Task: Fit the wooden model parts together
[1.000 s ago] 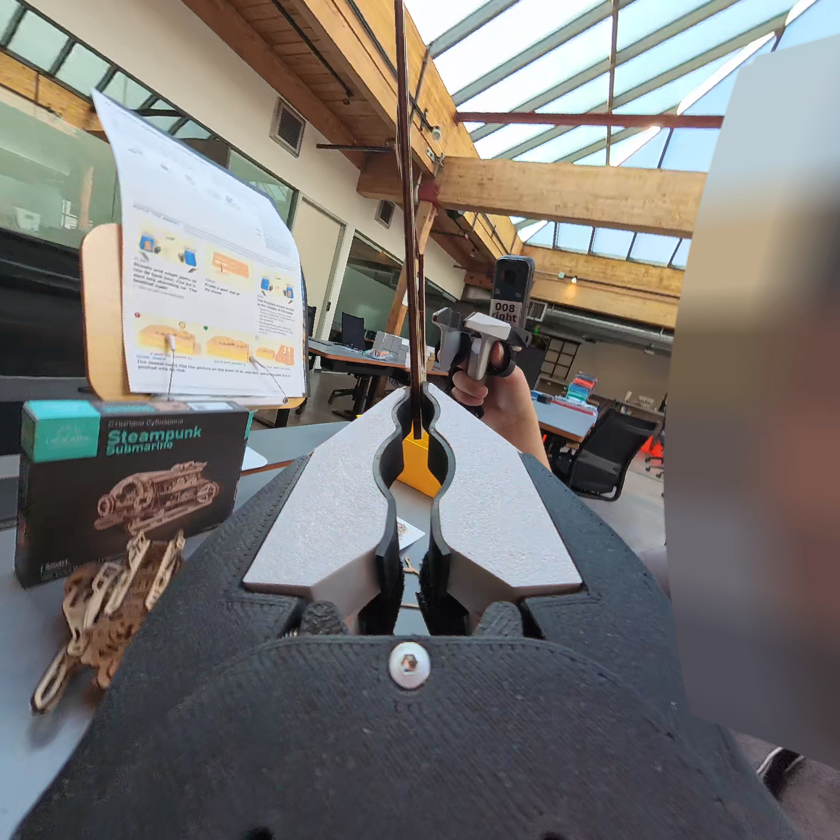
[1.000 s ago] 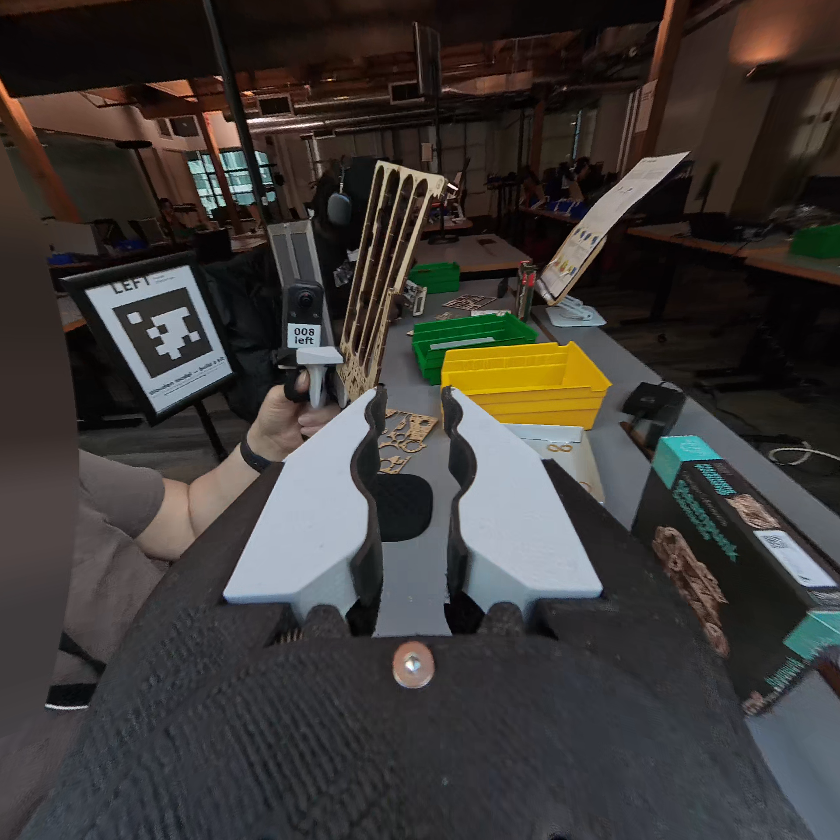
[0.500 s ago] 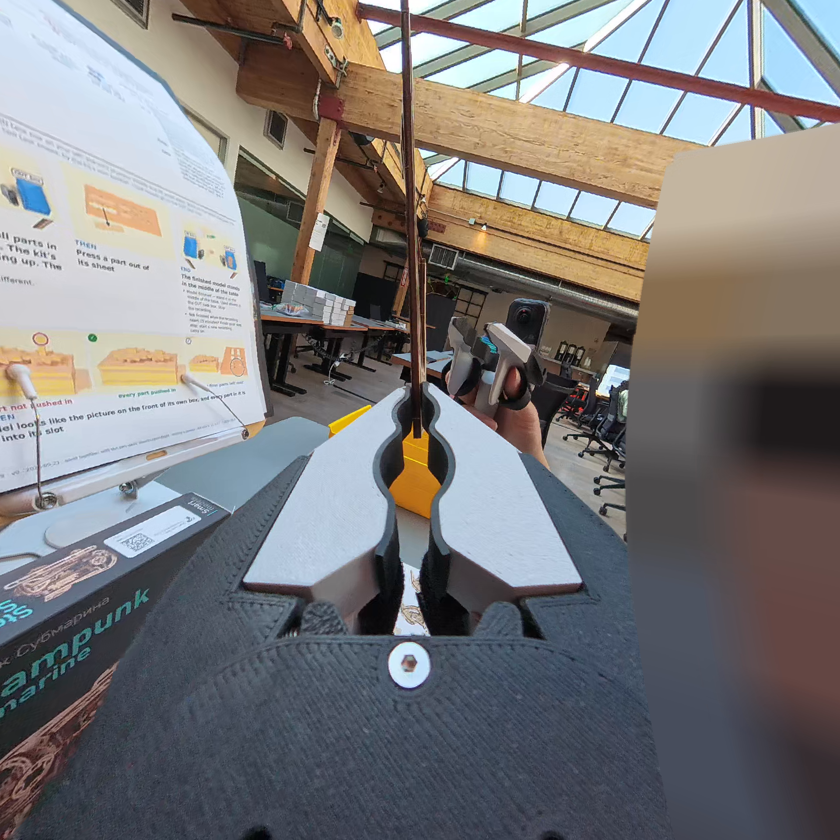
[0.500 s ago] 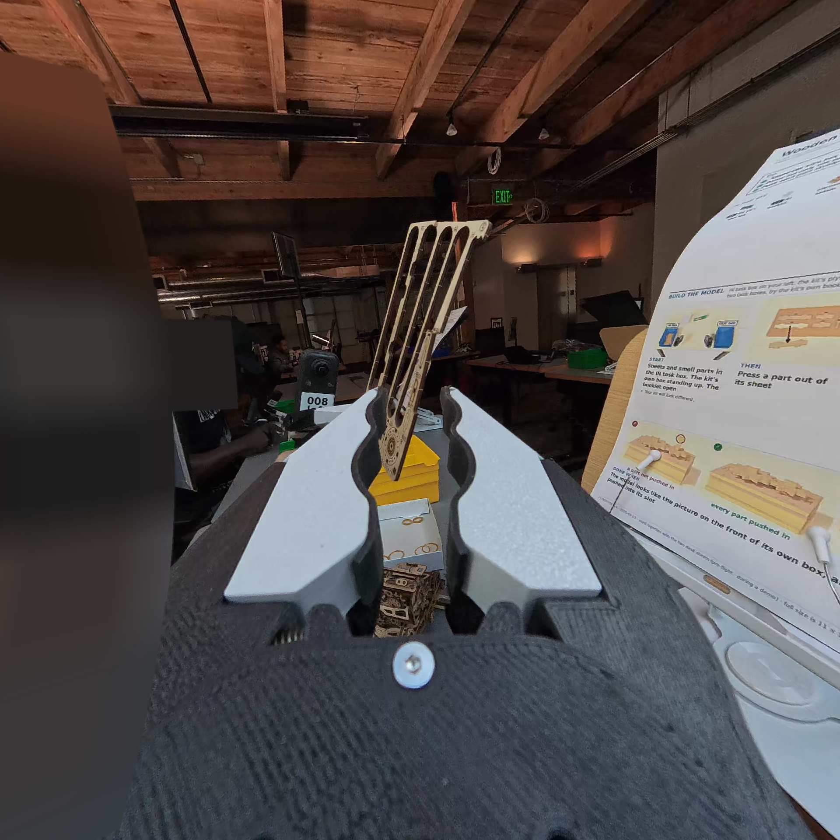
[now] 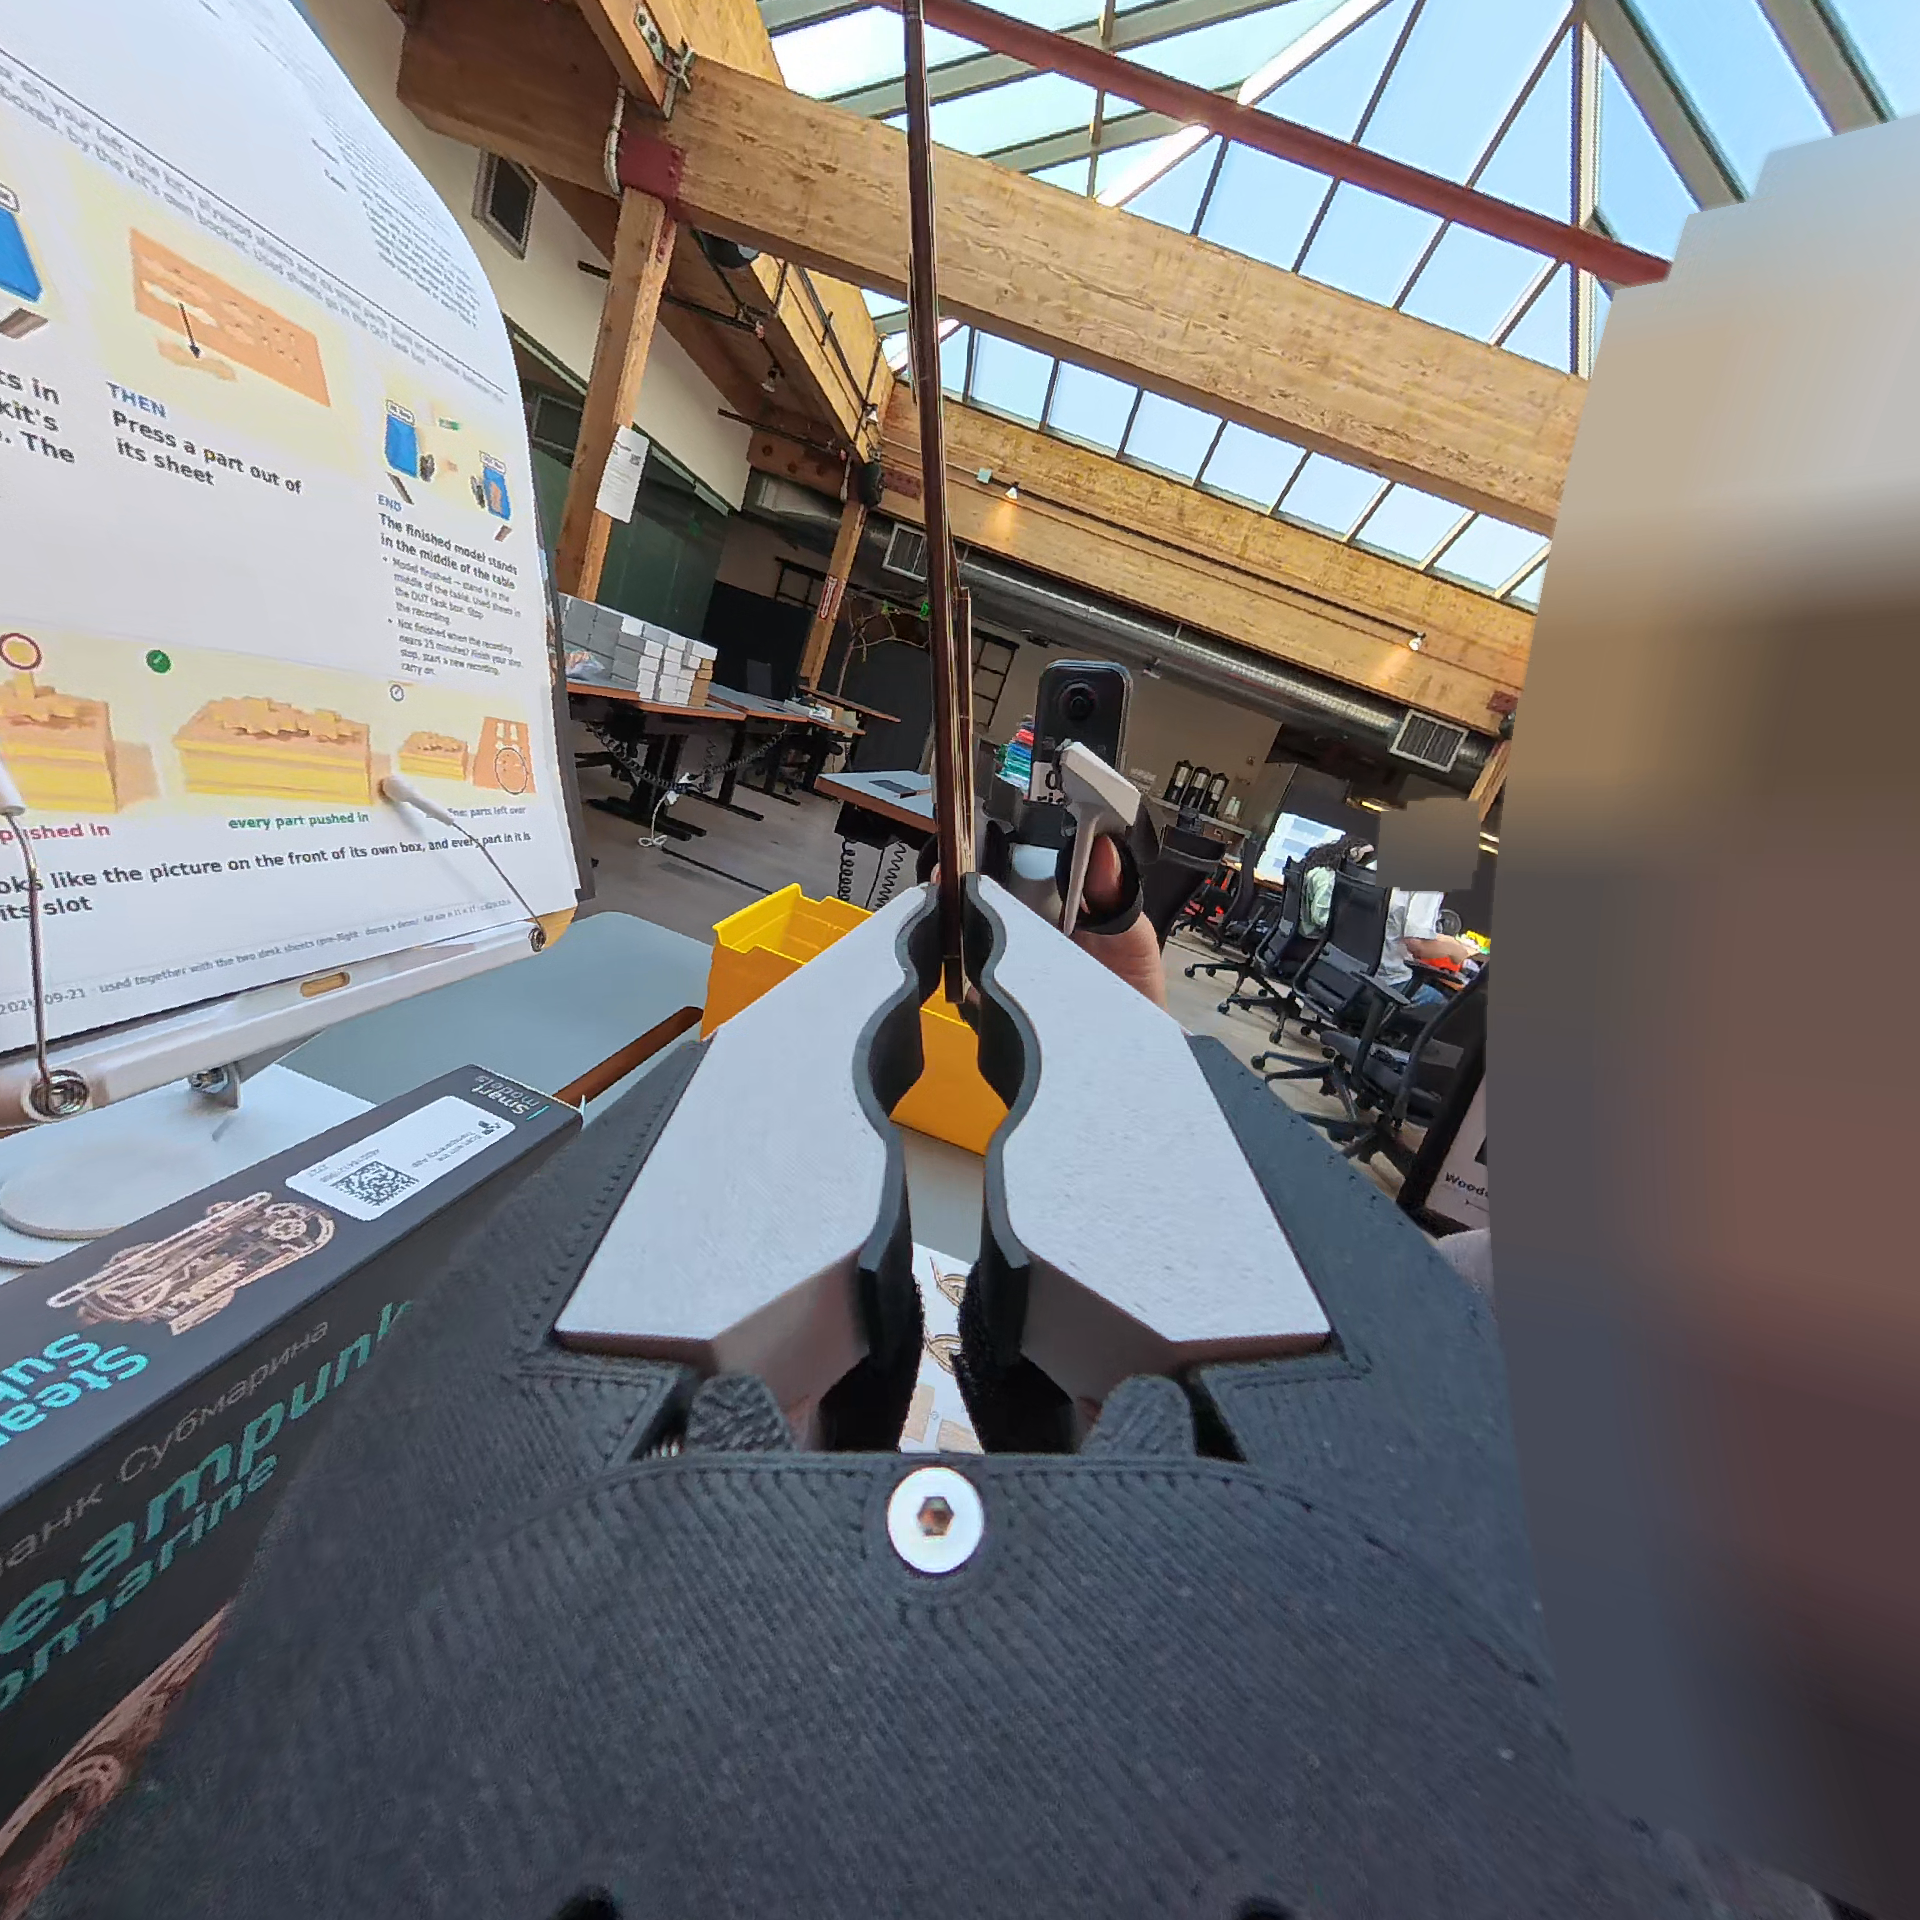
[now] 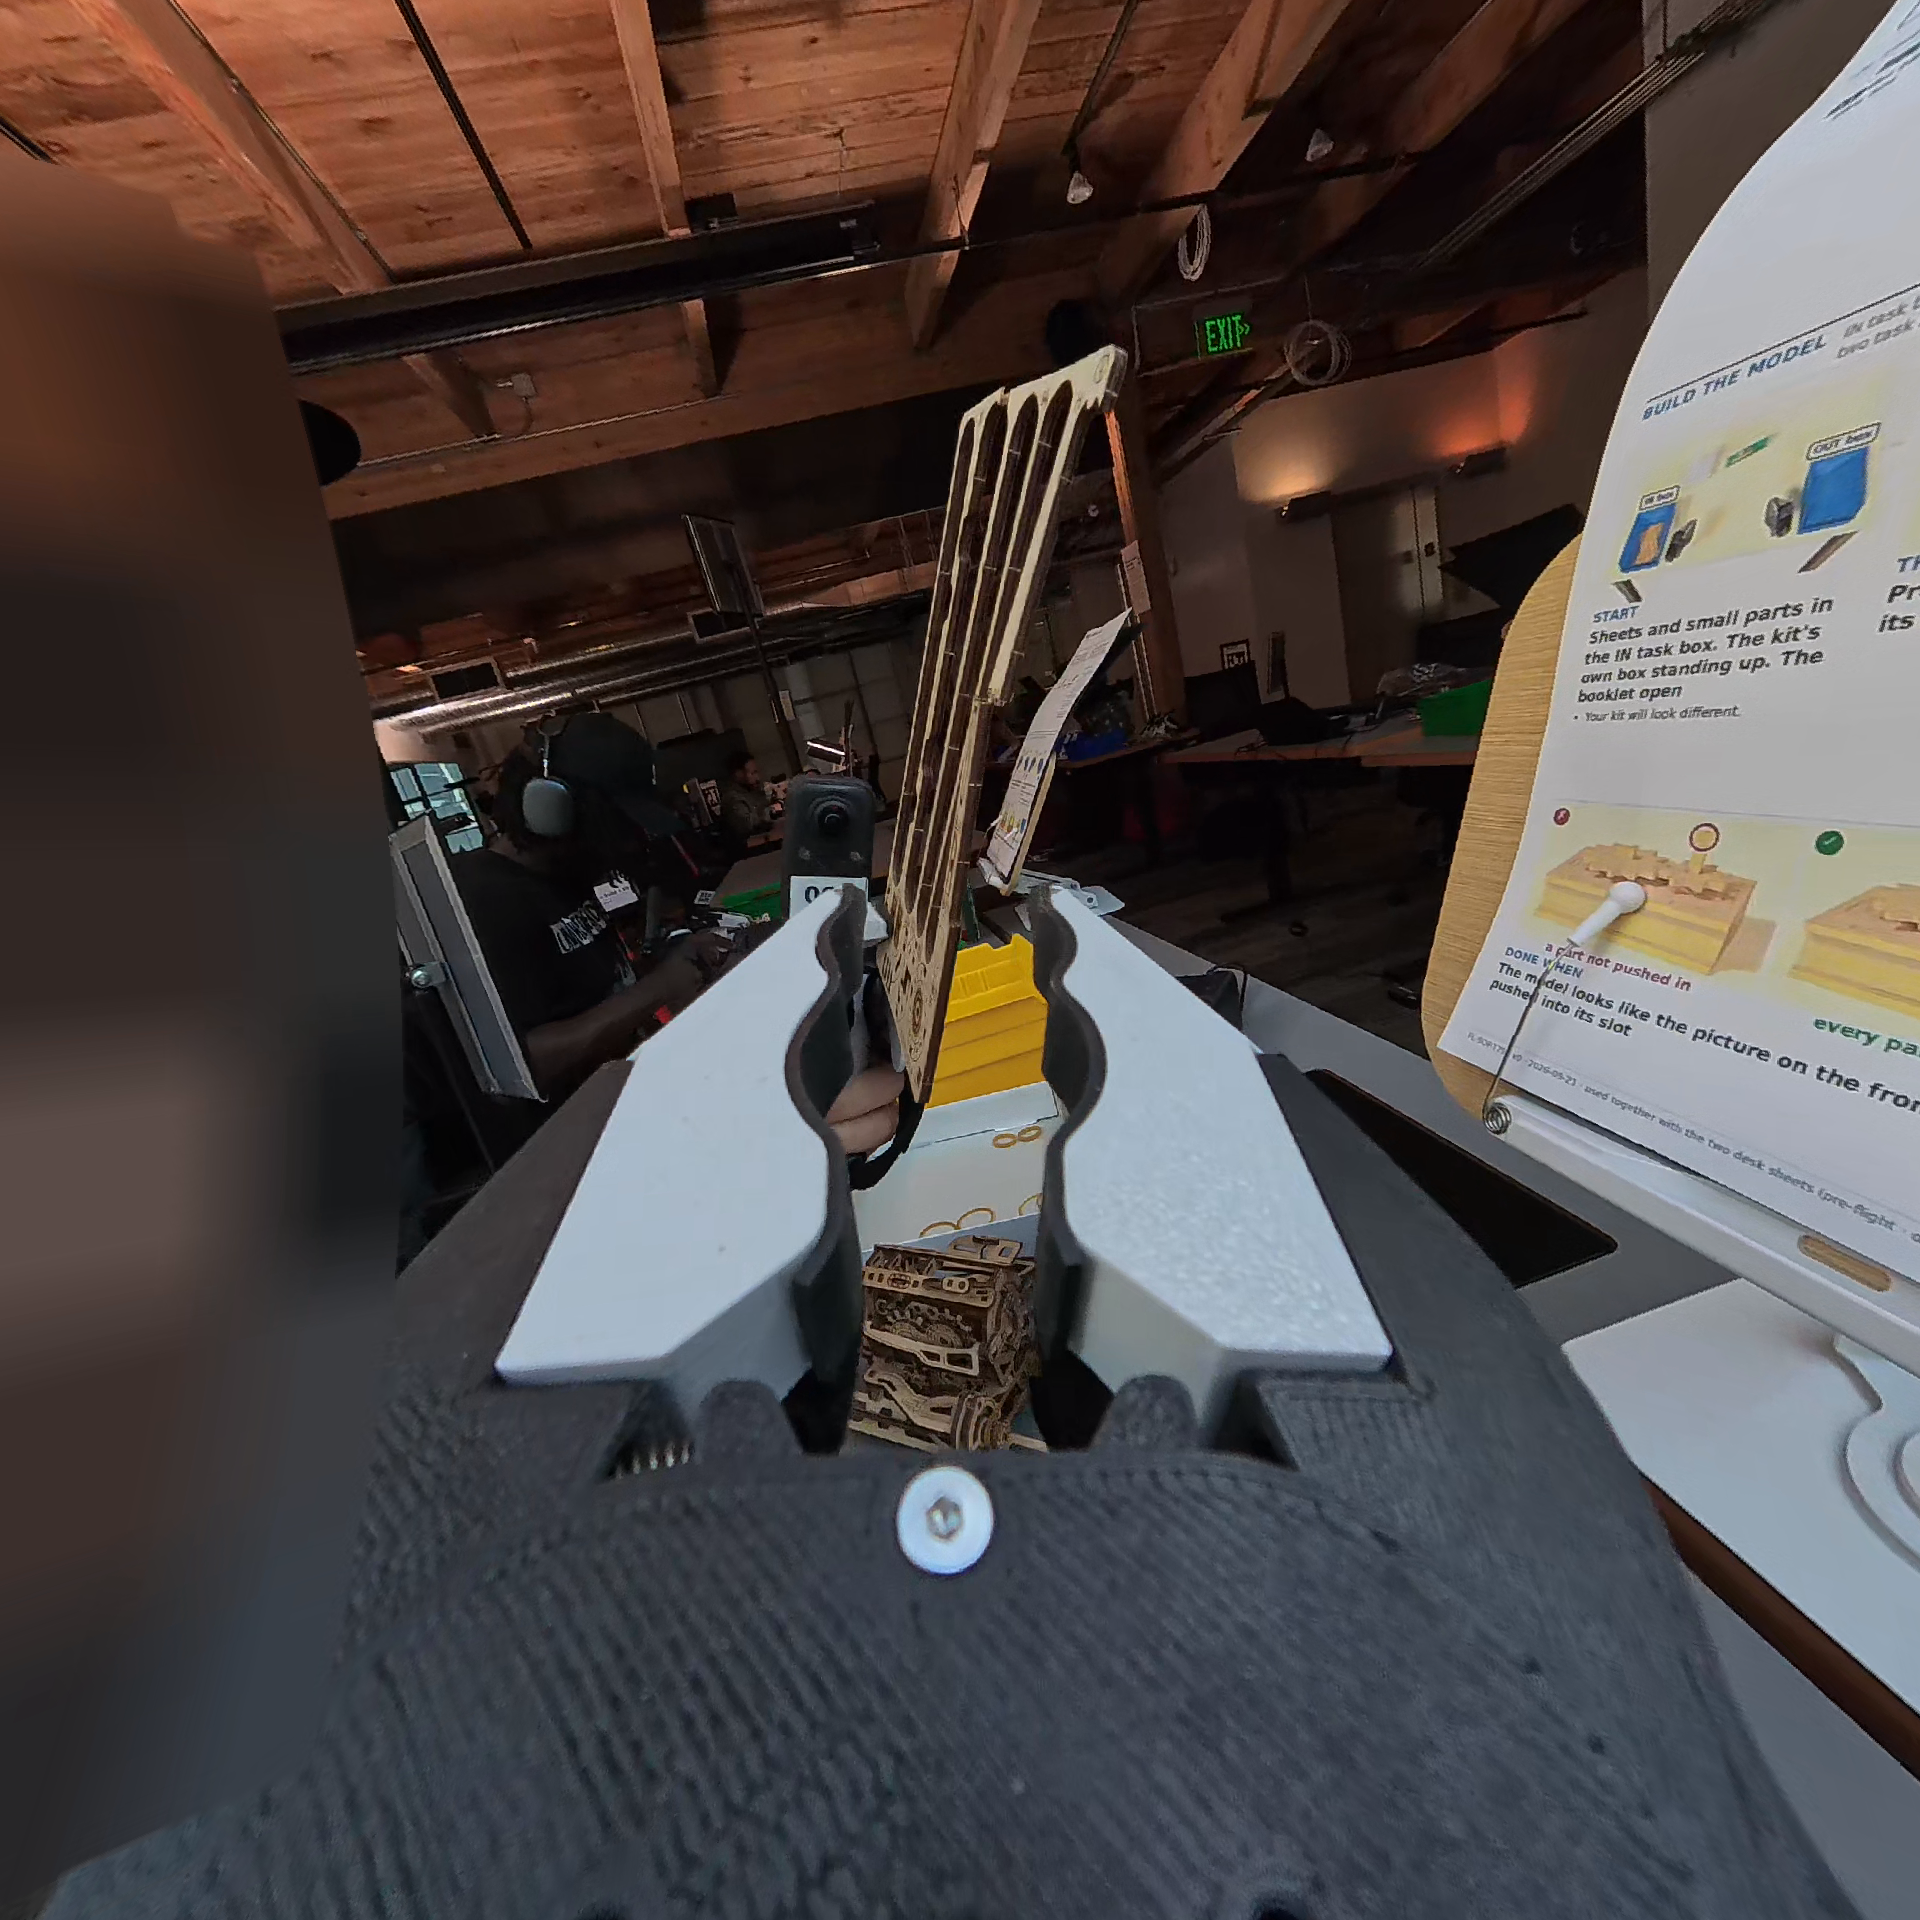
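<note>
My left gripper [image 5: 951, 909] is shut on the lower end of a thin wooden part sheet [image 5: 935, 520], which stands upright and shows edge-on. In the right wrist view the sheet [image 6: 997, 675] shows its face, with long cut-out slots, tilted slightly right. My right gripper [image 6: 943, 914] is open and empty. The sheet's lower end shows between its fingers, close to the left finger; I cannot tell whether they touch. A partly built wooden model [image 6: 945, 1340] sits on the table below the right gripper. The right gripper [image 5: 1081, 821] also shows in the left wrist view, in a hand behind the sheet.
A dark kit box [image 5: 208, 1299] lies at lower left. An instruction sheet on a stand [image 5: 260, 520] is beside it and also shows in the right wrist view [image 6: 1714, 727]. A yellow bin [image 6: 987, 1029] and a white booklet [image 6: 987, 1184] lie ahead. People sit at desks behind.
Both grippers have swung round and come closer together. The sheet now looks larger between the right gripper's fingers. The left gripper stays shut on the sheet; the right stays open.
</note>
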`<state>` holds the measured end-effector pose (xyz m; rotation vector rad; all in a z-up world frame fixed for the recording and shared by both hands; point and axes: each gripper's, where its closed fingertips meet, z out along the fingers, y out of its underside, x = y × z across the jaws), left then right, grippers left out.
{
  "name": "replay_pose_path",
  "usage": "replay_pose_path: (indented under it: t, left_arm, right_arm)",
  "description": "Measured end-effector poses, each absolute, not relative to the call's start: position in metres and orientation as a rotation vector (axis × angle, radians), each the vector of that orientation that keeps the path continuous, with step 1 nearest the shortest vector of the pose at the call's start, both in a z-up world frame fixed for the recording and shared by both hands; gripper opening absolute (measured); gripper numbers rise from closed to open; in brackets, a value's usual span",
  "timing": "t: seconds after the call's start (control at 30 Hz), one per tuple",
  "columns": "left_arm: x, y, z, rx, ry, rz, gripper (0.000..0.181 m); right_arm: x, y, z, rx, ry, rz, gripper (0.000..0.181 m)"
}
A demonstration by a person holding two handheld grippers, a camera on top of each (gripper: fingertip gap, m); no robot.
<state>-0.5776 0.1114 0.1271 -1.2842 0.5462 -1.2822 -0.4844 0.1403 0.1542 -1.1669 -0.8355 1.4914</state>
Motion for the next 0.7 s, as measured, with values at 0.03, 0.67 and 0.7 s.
replay_pose_path:
  t: [0.03, 0.67, 0.7]
  left_arm:
    - [-0.578, 0.11, 0.128, -1.278, 0.557, -1.276, 0.0]
    - [-0.56, 0.075, 0.158, -1.191, 0.653, -1.229, 0.0]
    - [-0.56, 0.07, 0.162, -1.179, 0.659, -1.237, 0.0]
  right_arm:
    - [-0.485, 0.14, 0.154, -1.163, -0.839, 1.49, 0.031]
    - [-0.514, 0.099, 0.161, -1.079, -0.97, 1.553, 0.031]
    - [-0.515, 0.097, 0.161, -1.074, -0.967, 1.574, 0.029]
